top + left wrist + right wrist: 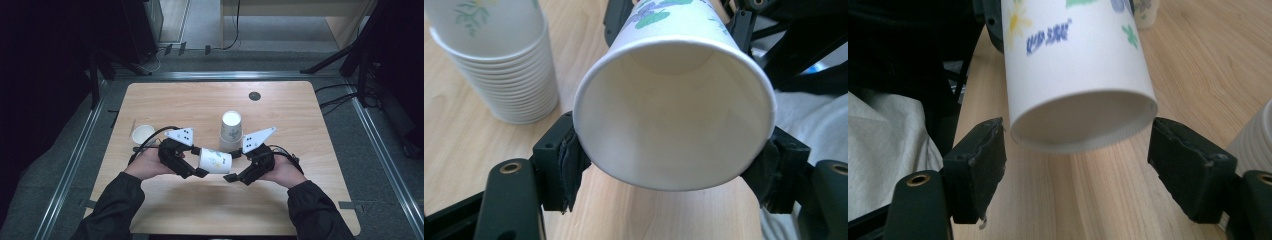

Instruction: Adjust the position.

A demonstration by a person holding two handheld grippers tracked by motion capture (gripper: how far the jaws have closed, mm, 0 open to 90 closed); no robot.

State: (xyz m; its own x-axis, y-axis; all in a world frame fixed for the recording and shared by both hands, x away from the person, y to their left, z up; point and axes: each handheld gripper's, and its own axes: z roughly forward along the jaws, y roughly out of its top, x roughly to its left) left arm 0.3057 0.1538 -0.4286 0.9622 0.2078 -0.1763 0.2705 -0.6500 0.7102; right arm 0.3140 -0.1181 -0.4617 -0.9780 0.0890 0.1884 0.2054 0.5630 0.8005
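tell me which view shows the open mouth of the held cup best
The left gripper view: the paper cup faces the camera, rim and inside plain. The right gripper view shows its closed bottom end, and the high view shows it sideways between both claws.

Left gripper [199, 167] has its jaws clamped shut on a load; right gripper [233, 170] faces it, jaws parted, touching nothing.

One stack of paper cups [231, 131], two loose cups [216, 160] [142, 134], two tools [200, 161] [233, 166].
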